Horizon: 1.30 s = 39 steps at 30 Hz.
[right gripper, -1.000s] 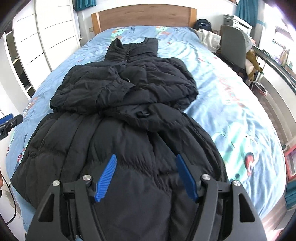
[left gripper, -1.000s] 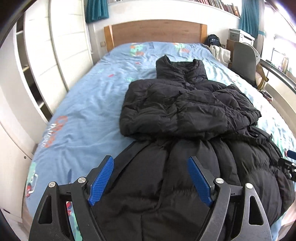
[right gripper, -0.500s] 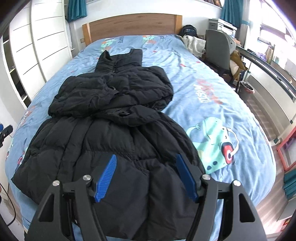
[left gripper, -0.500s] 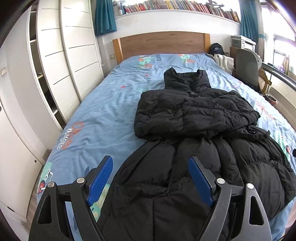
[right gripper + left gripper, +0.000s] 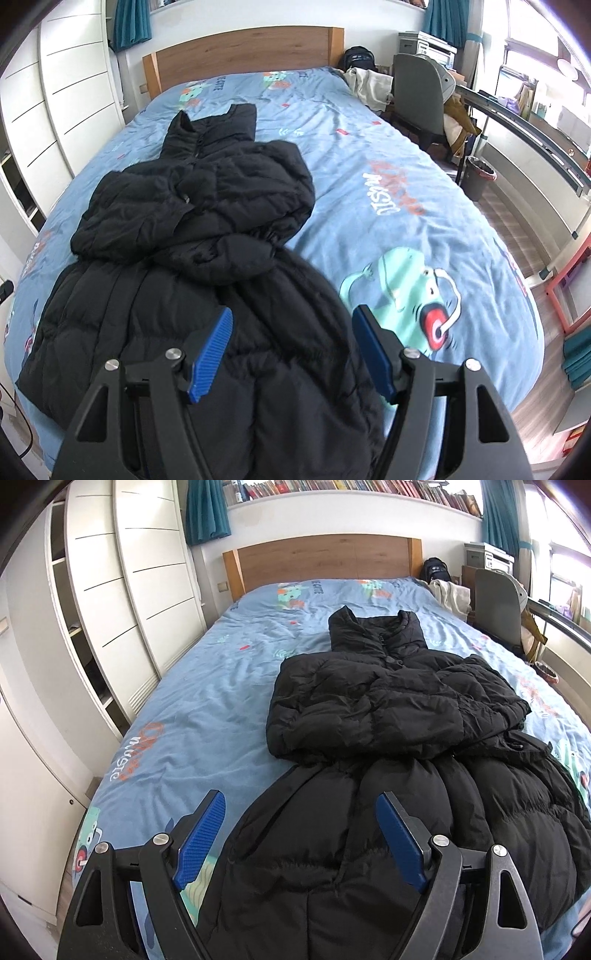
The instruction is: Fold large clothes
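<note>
on the bed (image 5: 207, 709), along its left side, runs a white wardrobe (image 5: 122, 590); from there the blue printed sheet lies bare until the coat (image 5: 388, 709), a black puffer spread lengthwise, collar toward the headboard (image 5: 325, 561) and hem toward the foot, where both grippers hang. its long axis runs straight away from them. the left gripper (image 5: 301, 840) hovers over the hem's left corner, its blue pads spread wide with nothing pinched; the coat's left edge passes between them in the picture, but the pads are clear of the cloth. the right gripper (image 5: 293, 350) hovers over the hem's right edge, jaws likewise spread and empty, one pad over black fabric and the other over the sheet by a cartoon frog print. each hand is thus nearest its own hem corner, which suits a lengthwise fold: i judge the next move calls for both to drop, pinch the hem at the two corners and carry it up toward the collar. the coat looks thick and quilted, matte black, and its upper half is already bulky, with both sleeves crossed over the chest in a rumpled heap, a cuff with gathered elastic lying on top in the right view. the lower half is flatter, flaring wider toward the hem. such padding will likely spring back and slide, so a shallow pinch could slip. right of the bed stand a grey chair (image 5: 417, 96) and a bin (image 5: 478, 177).
</note>
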Tool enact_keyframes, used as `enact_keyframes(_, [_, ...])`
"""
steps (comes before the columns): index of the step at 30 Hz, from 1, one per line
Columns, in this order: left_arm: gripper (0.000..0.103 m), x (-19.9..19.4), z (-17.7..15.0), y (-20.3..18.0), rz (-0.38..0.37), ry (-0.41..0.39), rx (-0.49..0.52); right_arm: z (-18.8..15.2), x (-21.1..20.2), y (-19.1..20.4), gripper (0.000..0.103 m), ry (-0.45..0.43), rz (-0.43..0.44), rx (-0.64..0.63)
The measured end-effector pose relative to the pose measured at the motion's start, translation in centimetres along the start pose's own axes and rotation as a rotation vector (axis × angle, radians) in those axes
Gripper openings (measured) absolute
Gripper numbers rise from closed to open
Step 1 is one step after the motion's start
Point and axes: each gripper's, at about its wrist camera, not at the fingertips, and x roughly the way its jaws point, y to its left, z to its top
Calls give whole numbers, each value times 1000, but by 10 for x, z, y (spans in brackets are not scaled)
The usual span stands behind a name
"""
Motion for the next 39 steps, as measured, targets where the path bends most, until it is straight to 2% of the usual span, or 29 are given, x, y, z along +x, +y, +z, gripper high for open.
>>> enact_keyframes(15, [83, 71, 57, -10, 16, 52, 43, 95, 57, -19, 66, -39, 3, -21])
enact_keyframes(20, [83, 102, 93, -9, 10, 67, 60, 125, 87, -10, 66, -31, 17, -53])
enact_keyframes(25, [83, 131, 148, -5, 3, 48, 91, 173, 120, 5, 66, -39, 74, -68])
enact_keyframes(26, [83, 138, 161, -3, -11, 46, 92, 183, 125, 7, 66, -41, 88, -70])
enact_keyframes(31, [83, 192, 230, 8, -174, 94, 19, 243, 164, 19, 66, -50, 199, -45])
enact_keyframes(35, [83, 247, 284, 9, -244, 108, -10, 296, 206, 22, 66, -60, 299, 43])
enact_keyframes(39, [83, 298, 319, 6, -323, 112, -71, 336, 255, 20, 66, -58, 375, 130])
